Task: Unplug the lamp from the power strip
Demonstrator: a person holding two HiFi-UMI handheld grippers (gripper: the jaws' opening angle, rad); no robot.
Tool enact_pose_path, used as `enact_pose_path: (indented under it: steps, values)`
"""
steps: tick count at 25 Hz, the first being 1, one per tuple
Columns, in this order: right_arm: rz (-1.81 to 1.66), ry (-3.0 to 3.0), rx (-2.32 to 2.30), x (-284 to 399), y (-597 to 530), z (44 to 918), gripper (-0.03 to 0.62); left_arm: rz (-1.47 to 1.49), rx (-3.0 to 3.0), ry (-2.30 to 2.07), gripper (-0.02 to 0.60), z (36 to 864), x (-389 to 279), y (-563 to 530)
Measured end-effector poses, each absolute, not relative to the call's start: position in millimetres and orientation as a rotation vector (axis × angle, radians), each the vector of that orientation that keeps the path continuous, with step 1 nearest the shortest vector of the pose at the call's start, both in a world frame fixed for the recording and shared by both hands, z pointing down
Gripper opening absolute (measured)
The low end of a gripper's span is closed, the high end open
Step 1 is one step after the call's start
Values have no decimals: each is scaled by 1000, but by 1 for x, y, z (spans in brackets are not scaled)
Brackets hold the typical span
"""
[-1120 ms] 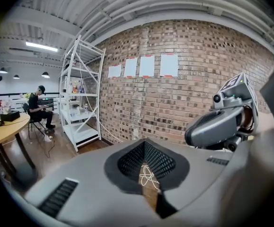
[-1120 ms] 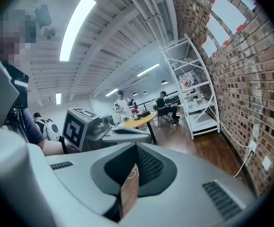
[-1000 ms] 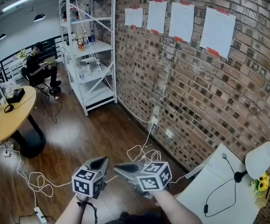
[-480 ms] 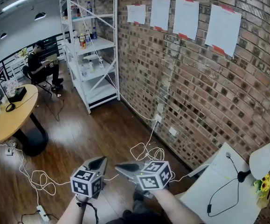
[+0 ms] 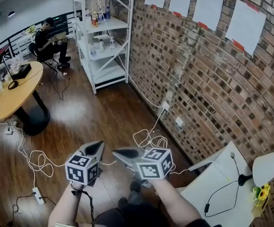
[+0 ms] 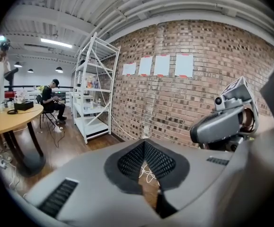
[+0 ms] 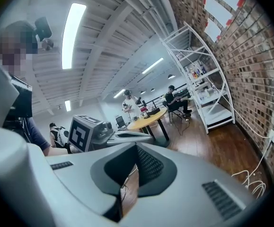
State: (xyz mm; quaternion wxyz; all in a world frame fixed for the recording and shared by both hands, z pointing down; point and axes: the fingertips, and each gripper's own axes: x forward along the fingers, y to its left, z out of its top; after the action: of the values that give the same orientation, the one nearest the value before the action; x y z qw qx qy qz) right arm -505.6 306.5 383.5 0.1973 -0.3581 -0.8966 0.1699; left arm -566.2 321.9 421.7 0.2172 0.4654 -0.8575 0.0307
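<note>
Lamp [image 5: 266, 161] stands apart from left claw [image 5: 98, 148] and right claw [image 5: 120, 152], both closed, empty.

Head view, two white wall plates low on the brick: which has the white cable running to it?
The upper-left plate, nearer the shelf: the white cable rises to it. The lower-right plate looks bare.

Qty seen in head view were: 4 paper sheets [image 5: 207, 8], 1 shelf rack [image 5: 106, 37], 1 rd table [image 5: 9, 98], 2 wall sockets [image 5: 165, 106], 1 lamp [image 5: 266, 167], 1 yellow flower bunch [image 5: 260, 191].
</note>
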Motion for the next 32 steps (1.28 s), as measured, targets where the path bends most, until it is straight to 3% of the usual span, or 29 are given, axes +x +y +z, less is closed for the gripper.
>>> enact_pose_path:
  steps: [32]
  values:
    - [477,-2432,-997,-575,219,420,-15,187,1245,-2295,25,445,-623,232]
